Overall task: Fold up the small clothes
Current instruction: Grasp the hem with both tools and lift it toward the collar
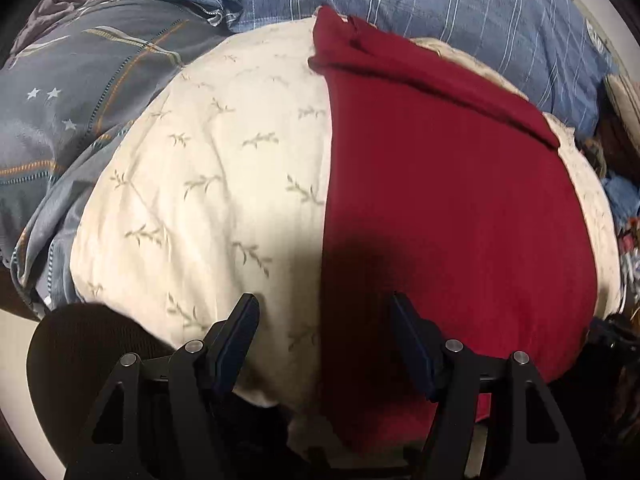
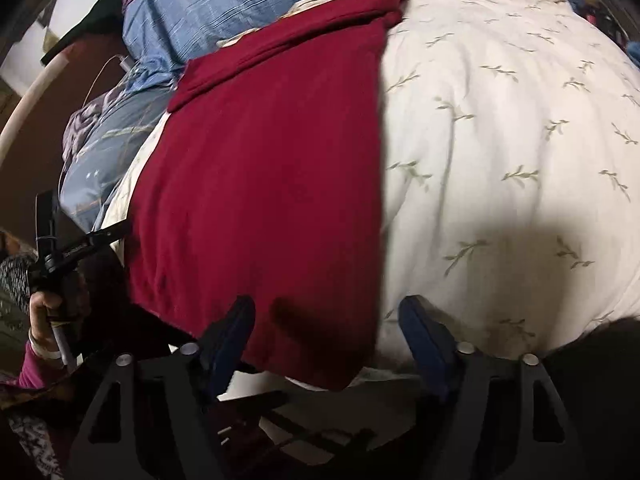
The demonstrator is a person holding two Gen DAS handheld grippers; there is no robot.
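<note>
A dark red garment [image 1: 452,200] is lying flat as a long panel on a cream quilt with a leaf print [image 1: 208,184], its far end already doubled over into a thick band toward twelve o'clock. Blue plaid bedding [image 1: 440,4] is bunching beyond it.

In the left wrist view, the left gripper [image 1: 324,312] is hovering over the garment's near left edge, its jaws standing wide with nothing between them; the red cloth is filling the frame from six o'clock up to one o'clock.

In the right wrist view, the right gripper [image 2: 326,314] is hanging over the near right corner of the garment, jaws partly apart and empty, the corner lying at six o'clock just under them. At eight o'clock, a hand [image 2: 44,312] is gripping the handle of the other tool.

The step in hand seems to be taking both near corners for the next fold. To do it well, each gripper is best pinching only red cloth, not the quilt beneath, low at the very corners, then lifting evenly so the edges are meeting the far band squarely.
</note>
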